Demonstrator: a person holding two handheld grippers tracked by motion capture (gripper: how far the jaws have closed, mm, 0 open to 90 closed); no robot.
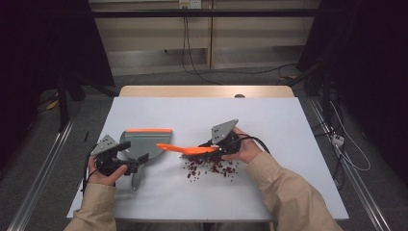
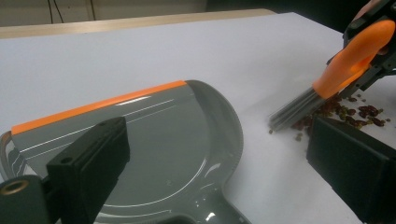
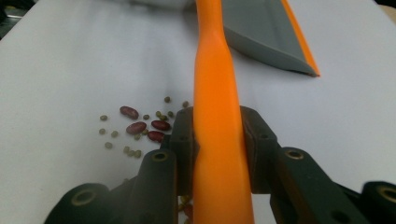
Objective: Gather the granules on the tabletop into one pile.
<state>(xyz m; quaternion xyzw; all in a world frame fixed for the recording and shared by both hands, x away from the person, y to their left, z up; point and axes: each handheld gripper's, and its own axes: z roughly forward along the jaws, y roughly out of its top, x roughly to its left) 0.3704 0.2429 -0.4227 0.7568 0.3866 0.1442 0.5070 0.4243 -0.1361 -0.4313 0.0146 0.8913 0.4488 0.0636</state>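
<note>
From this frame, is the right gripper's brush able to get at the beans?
Probably yes. The right gripper clamps the brush, whose bristles already sit at the edge of the beans, with nothing lying between them.

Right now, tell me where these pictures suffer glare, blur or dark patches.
High view: room edges fall dark, white table evenly lit. Left gripper view: glare streaks on the grey dustpan, near fingers blurred. Right gripper view: orange brush handle soft at the bottom.
</note>
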